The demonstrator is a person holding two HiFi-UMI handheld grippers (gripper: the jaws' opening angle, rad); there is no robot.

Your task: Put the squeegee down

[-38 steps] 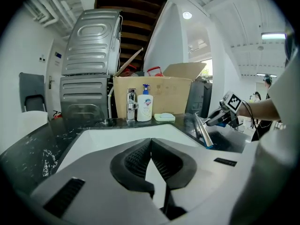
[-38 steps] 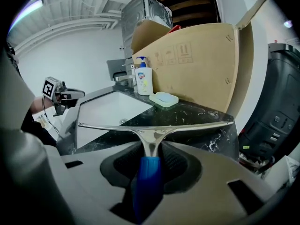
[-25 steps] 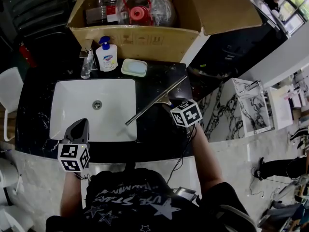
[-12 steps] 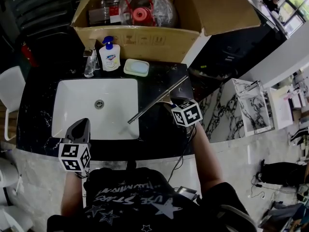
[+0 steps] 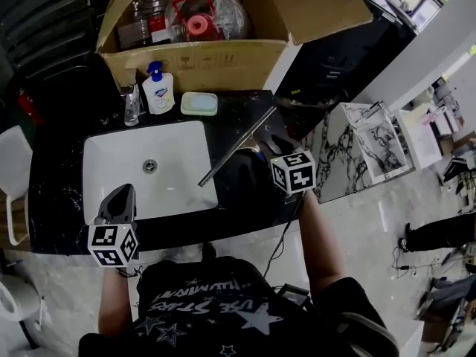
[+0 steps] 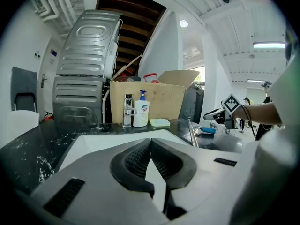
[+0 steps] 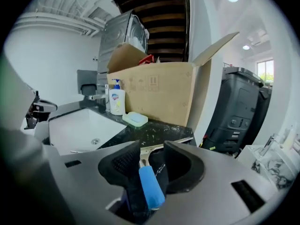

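The squeegee [image 5: 236, 147] lies slanted on the black counter, its long metal blade reaching over the right rim of the white sink [image 5: 97, 146]. My right gripper [image 5: 272, 150] hovers at its handle end. In the right gripper view the blue handle [image 7: 151, 186] sits between the opening jaws of the right gripper [image 7: 152, 150], leaning on the left pad with a gap on the right. At the sink's front left corner my left gripper [image 5: 120, 201] is shut on nothing. The left gripper view shows its pads [image 6: 140, 156] meeting, with the squeegee [image 6: 192, 134] far to the right.
A soap bottle [image 5: 157, 89], a faucet [image 5: 132, 104] and a soap dish [image 5: 198, 103] stand behind the sink. An open cardboard box [image 5: 193, 59] full of items blocks the back. A dark bin [image 7: 236, 116] is off the counter's right end.
My right gripper has lifted and drawn back a little from the squeegee's handle, jaws wider. The squeegee stays on the counter. The left gripper has barely shifted.
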